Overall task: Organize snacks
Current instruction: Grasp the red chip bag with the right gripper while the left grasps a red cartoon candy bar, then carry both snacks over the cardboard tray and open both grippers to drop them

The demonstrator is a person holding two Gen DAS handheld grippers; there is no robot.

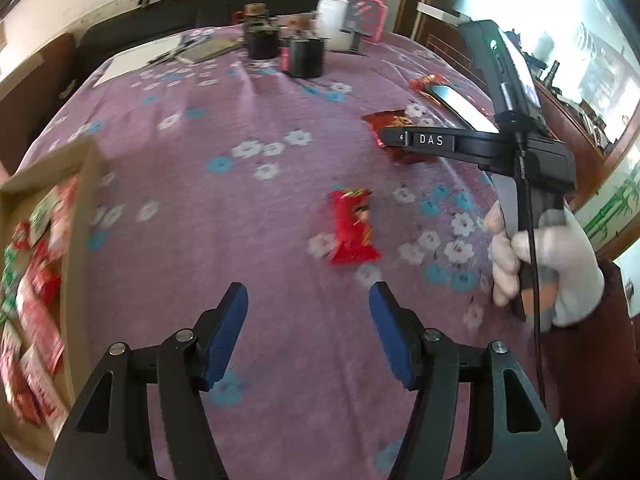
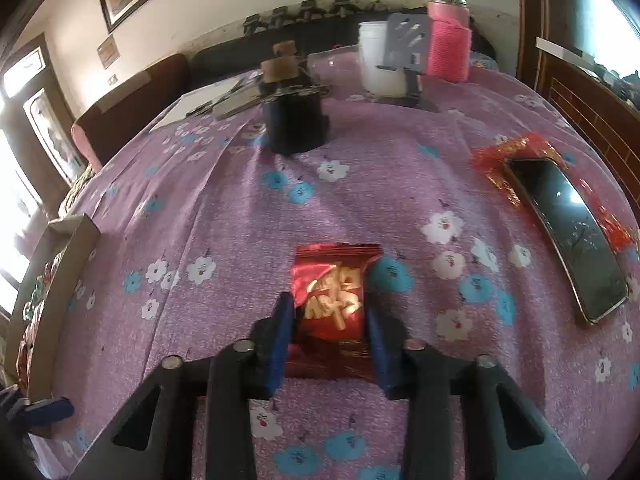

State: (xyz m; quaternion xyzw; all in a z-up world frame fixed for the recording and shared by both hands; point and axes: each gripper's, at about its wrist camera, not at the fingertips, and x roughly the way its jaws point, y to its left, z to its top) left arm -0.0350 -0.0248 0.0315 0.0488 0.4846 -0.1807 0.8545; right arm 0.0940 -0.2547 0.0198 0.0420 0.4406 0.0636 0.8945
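A red snack packet (image 2: 332,264) lies on the purple flowered cloth (image 2: 240,216), and my right gripper (image 2: 330,320) is shut on it, a blue pad against each side. In the left wrist view that same packet (image 1: 390,128) shows under the right tool, which a white-gloved hand (image 1: 560,276) holds. My left gripper (image 1: 308,292) hangs open above the cloth with nothing between its pads. A second red packet (image 1: 352,228) lies just ahead of it. A cardboard box (image 1: 76,168) with several red and green snack packets stands at the left edge.
A phone (image 2: 568,232) lies on a third red packet (image 2: 516,148) at the right. Dark jars (image 2: 296,120), a white cup (image 2: 376,64), a pink bottle (image 2: 448,40), a phone stand (image 2: 408,52) and papers (image 2: 200,100) stand at the far side. The box rim (image 2: 52,256) shows left.
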